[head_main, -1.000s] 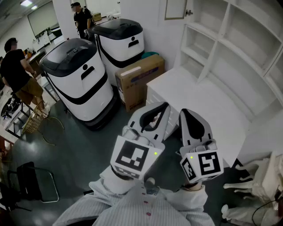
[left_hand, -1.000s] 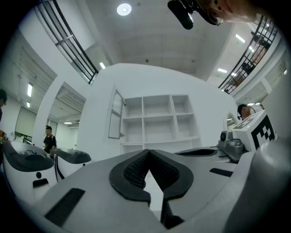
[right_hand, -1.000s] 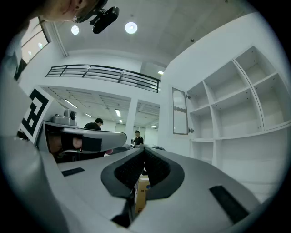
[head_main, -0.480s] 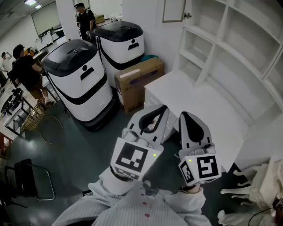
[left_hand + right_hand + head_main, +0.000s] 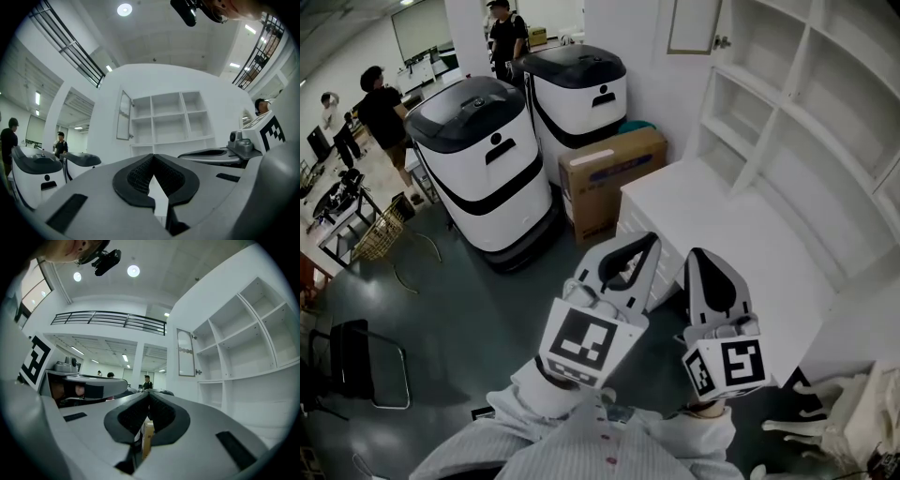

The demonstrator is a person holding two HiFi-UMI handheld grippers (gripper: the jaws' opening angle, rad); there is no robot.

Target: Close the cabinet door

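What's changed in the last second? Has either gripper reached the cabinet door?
Little: the head view has drifted, sliding the scene slightly right, and the person in black has moved on. The left gripper and right gripper stay shut and empty, apart from the cabinet door, which stays open.

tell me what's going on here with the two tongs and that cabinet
A person holds the left tongs and right tongs side by side, both shut and empty, before a white shelf unit. Its cabinet door stands open at the upper left, apart from both. Nothing touches it yet.
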